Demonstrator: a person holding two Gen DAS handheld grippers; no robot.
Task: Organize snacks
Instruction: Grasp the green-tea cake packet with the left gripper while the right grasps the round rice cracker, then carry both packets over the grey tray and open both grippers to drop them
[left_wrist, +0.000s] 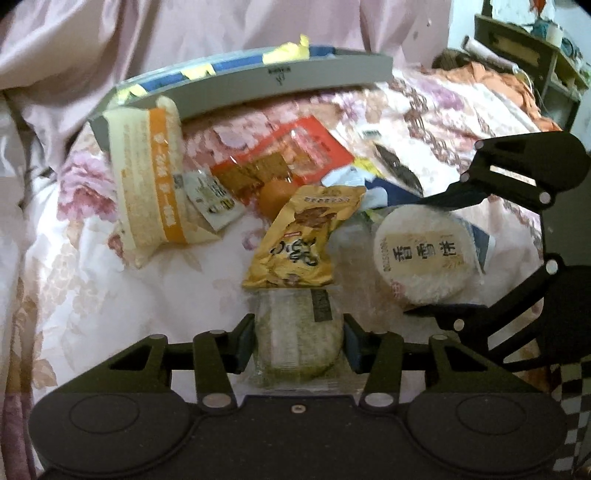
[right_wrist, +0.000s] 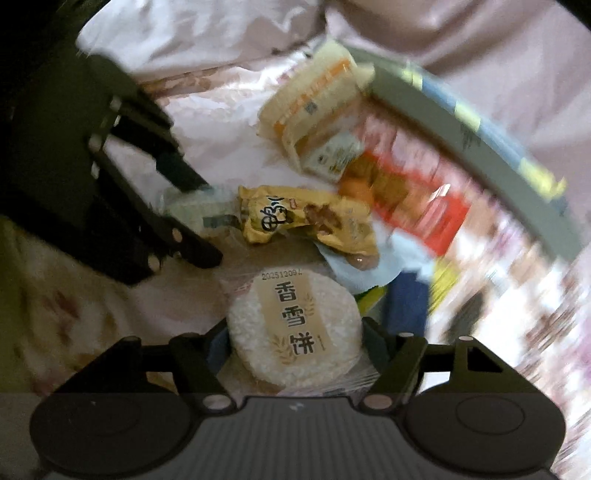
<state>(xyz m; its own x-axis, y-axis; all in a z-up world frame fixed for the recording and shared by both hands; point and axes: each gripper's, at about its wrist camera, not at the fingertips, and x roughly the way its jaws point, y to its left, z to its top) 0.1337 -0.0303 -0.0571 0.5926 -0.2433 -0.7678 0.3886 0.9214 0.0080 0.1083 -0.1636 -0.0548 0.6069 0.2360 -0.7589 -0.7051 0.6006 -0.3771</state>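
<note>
My left gripper (left_wrist: 299, 338) is shut on a greenish round rice cracker in clear wrap (left_wrist: 299, 339). My right gripper (right_wrist: 295, 343) is shut on a white round rice cracker with a tan label (right_wrist: 295, 328); it also shows in the left wrist view (left_wrist: 424, 254), with the right gripper (left_wrist: 424, 254) around it. A yellow snack bag (left_wrist: 303, 240) lies just beyond both, seen too in the right wrist view (right_wrist: 306, 218). A cream and orange pack (left_wrist: 147, 184), a small white sachet (left_wrist: 212, 194) and a red cracker pack (left_wrist: 291, 155) lie farther back on the floral bedspread (left_wrist: 92, 295).
A grey box lid (left_wrist: 258, 85) with blue and yellow tape stands behind the snacks. An orange round item (left_wrist: 275, 192) and blue and white wrappers (left_wrist: 373, 188) sit among the pile. A pink curtain (left_wrist: 184, 29) hangs behind. A shelf (left_wrist: 535, 55) stands at far right.
</note>
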